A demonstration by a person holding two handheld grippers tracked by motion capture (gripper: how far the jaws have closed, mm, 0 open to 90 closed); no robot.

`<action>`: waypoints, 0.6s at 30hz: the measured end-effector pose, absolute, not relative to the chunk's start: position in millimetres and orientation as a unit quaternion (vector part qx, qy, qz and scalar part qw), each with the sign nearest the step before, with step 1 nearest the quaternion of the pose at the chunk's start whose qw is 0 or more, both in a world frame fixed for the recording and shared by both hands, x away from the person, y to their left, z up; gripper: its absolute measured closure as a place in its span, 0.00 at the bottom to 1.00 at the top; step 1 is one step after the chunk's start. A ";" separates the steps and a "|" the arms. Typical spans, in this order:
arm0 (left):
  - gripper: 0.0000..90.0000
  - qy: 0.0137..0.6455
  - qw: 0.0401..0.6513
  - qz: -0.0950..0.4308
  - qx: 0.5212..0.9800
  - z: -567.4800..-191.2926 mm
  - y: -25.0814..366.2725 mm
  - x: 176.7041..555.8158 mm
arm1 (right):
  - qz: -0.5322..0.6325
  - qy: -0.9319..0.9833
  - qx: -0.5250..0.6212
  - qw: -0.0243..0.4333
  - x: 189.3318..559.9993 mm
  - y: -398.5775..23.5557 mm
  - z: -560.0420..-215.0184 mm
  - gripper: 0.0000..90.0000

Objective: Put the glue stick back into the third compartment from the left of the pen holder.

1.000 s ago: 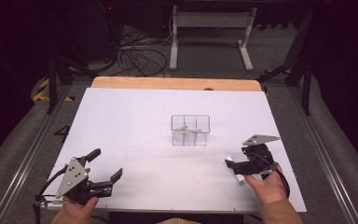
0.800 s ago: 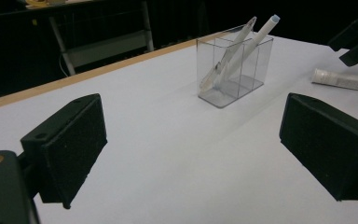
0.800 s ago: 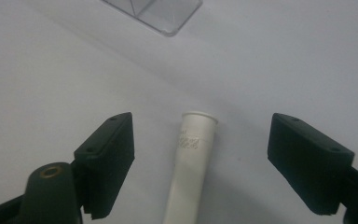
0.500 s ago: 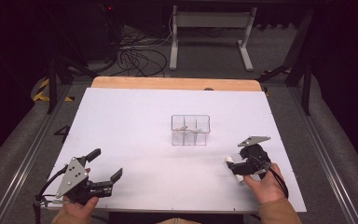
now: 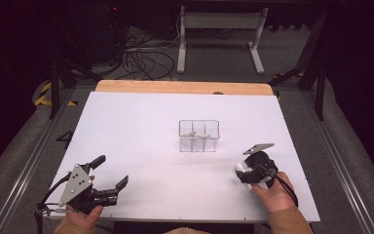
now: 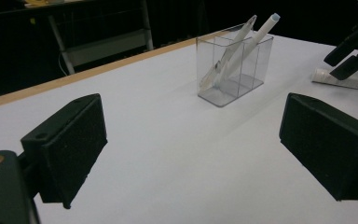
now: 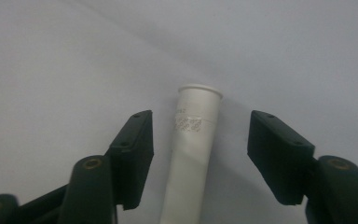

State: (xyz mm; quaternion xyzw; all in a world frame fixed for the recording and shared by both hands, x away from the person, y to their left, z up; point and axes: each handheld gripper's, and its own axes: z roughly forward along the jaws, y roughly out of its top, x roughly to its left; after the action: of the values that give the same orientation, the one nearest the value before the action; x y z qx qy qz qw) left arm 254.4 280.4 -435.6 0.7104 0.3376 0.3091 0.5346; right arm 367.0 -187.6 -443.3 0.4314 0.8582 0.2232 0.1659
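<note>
Now my right gripper (image 7: 198,154) straddles the white tube (image 7: 191,154), jaws spread — left gripper (image 5: 111,171) spread too — clear holder (image 5: 199,135) holds two pens (image 6: 235,49).

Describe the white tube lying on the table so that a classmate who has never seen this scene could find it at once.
On the white table, look right of the clear plastic divided box, near the front edge. A white cylindrical tube lies flat between the open jaws of the right gripper. Unlike the two white pens leaning in the box, it lies alone on the tabletop.
</note>
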 end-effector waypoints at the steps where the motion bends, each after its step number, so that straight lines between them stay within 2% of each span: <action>1: 0.09 0.337 0.535 0.309 0.711 -435.6 280.4 254.4 | 0.222 0.860 0.430 0.165 366.9 -186.9 -443.6 0.51; 7: 0.09 0.337 0.535 0.309 0.710 -435.5 280.5 254.4 | 0.198 0.865 0.431 0.165 368.2 -181.9 -448.2 0.62; 18: 0.09 0.337 0.535 0.310 0.711 -435.5 280.6 254.3 | 0.175 0.859 0.455 0.156 371.0 -177.6 -453.7 0.72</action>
State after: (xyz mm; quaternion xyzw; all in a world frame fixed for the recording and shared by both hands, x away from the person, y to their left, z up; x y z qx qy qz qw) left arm 254.3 280.6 -435.5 0.7107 0.3366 0.3097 0.5345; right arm 371.0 -177.6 -453.7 0.4554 0.8589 0.1750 0.1556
